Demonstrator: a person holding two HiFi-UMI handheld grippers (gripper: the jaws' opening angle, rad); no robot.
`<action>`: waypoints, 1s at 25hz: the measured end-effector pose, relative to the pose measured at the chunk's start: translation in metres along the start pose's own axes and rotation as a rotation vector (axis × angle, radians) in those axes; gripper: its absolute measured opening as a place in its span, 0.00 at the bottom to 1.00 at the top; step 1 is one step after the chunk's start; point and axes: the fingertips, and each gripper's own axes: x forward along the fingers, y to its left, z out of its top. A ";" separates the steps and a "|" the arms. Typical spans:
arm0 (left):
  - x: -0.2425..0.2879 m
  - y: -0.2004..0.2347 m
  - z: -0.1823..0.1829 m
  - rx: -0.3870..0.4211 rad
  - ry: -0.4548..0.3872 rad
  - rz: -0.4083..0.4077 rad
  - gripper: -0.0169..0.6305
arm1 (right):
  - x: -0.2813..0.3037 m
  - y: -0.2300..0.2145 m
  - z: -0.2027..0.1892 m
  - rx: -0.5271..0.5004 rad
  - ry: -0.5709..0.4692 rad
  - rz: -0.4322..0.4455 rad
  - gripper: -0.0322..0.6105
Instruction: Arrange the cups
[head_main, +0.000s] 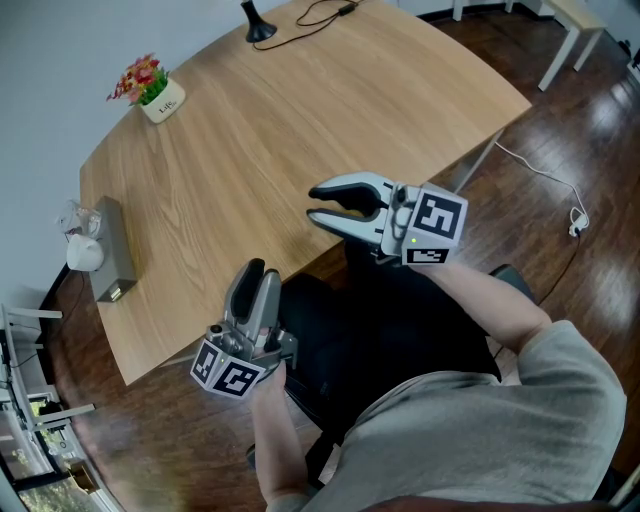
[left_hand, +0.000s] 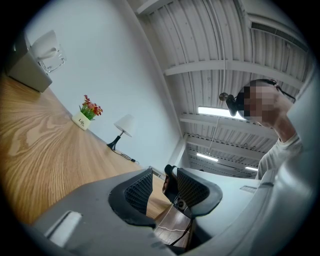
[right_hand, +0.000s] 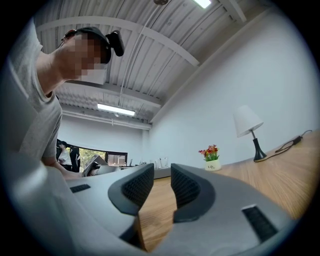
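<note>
1. Cups: clear, clustered at the far left end of the table, just beside a grey box; too small to count.
2. Left gripper: held at the table's near edge, well apart from the cups, jaws slightly apart with nothing between them.
3. Right gripper: over the near edge, further right, jaws parted by a narrow gap, likewise empty.
4. Farther out: flower pot at the far edge, lamp at the far right with a cable trailing from it.
5. Risk one, as a judgement: jaws set too narrow to straddle a cup; likely to knock one over or shove it against the box if brought in like this.
6. Risk two: probably thin, light plastic, so apt to crumple under a hard squeeze or slip from a soft one.
7. Risk three: standing so close together, easy to drag or topple a neighbour while taking one out.
</note>
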 end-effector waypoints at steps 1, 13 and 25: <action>0.000 0.000 0.000 0.000 0.000 0.000 0.28 | 0.000 0.000 0.000 0.006 0.000 -0.001 0.21; 0.001 0.000 -0.001 -0.001 0.001 0.005 0.28 | 0.001 0.001 -0.005 0.015 0.030 0.011 0.21; 0.002 0.001 -0.001 -0.002 0.003 0.008 0.28 | 0.001 0.002 -0.007 0.020 0.037 0.022 0.21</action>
